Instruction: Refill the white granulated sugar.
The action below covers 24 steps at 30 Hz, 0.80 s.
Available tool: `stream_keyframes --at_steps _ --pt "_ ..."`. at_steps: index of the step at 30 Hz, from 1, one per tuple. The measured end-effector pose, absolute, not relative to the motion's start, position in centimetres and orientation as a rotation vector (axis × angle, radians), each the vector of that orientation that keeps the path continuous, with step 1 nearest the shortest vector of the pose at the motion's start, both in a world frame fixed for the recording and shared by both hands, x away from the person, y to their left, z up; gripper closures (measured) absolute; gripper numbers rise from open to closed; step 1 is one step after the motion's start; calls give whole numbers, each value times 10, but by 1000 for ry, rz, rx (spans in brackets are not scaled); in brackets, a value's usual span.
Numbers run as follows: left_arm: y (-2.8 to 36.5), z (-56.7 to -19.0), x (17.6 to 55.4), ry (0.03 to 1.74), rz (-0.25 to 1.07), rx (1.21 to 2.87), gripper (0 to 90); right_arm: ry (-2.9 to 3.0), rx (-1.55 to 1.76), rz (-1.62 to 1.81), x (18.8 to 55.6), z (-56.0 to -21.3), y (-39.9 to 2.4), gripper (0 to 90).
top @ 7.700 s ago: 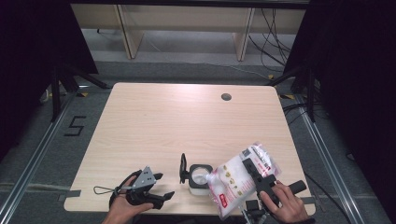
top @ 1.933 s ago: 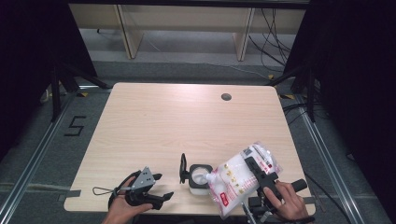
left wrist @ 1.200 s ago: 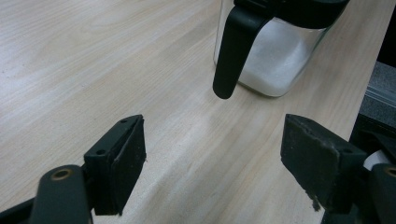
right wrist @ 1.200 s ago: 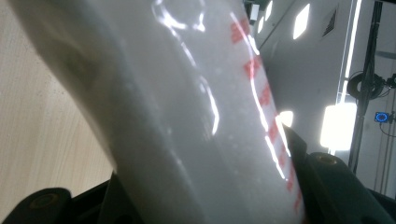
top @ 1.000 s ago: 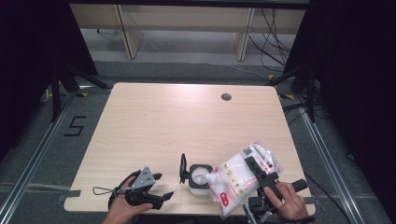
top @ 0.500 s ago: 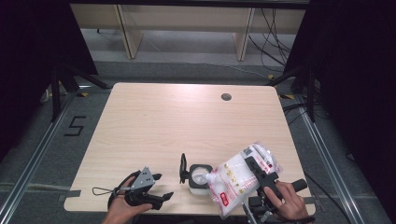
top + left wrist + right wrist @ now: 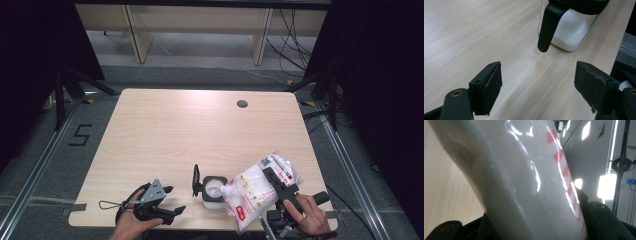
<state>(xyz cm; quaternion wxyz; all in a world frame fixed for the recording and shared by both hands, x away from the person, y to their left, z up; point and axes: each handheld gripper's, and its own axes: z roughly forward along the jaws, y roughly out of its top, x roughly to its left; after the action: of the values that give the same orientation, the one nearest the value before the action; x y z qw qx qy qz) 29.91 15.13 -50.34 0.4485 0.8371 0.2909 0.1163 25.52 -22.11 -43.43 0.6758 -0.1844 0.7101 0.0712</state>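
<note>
A clear square jar (image 7: 212,189) with a black handle (image 7: 196,180) stands near the table's front edge, white powder inside. My right gripper (image 7: 274,181) is shut on a clear plastic bag (image 7: 260,192) of white powder with red print, tilted with its corner over the jar's mouth. Seen from the right gripper view, the bag (image 7: 524,177) bulges between the jaws. Resting low at the front left, my left gripper (image 7: 170,200) stands open with nothing between its pads. The left gripper view looks past those pads at the jar (image 7: 569,30) and its handle (image 7: 547,27).
The light wooden table (image 7: 190,135) has a round cable hole (image 7: 242,104) at the far right. Dark floor rails and black stands flank the table. A wooden shelf frame stands beyond the far edge.
Nothing has visibly changed; both hands and the tilted bag keep their places over the last second.
</note>
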Motion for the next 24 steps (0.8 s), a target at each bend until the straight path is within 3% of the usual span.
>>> stream_keyframes --at_steps 24 --pt "151 -503 299 728 285 2064 217 1610 -425 134 257 -440 -219 542"
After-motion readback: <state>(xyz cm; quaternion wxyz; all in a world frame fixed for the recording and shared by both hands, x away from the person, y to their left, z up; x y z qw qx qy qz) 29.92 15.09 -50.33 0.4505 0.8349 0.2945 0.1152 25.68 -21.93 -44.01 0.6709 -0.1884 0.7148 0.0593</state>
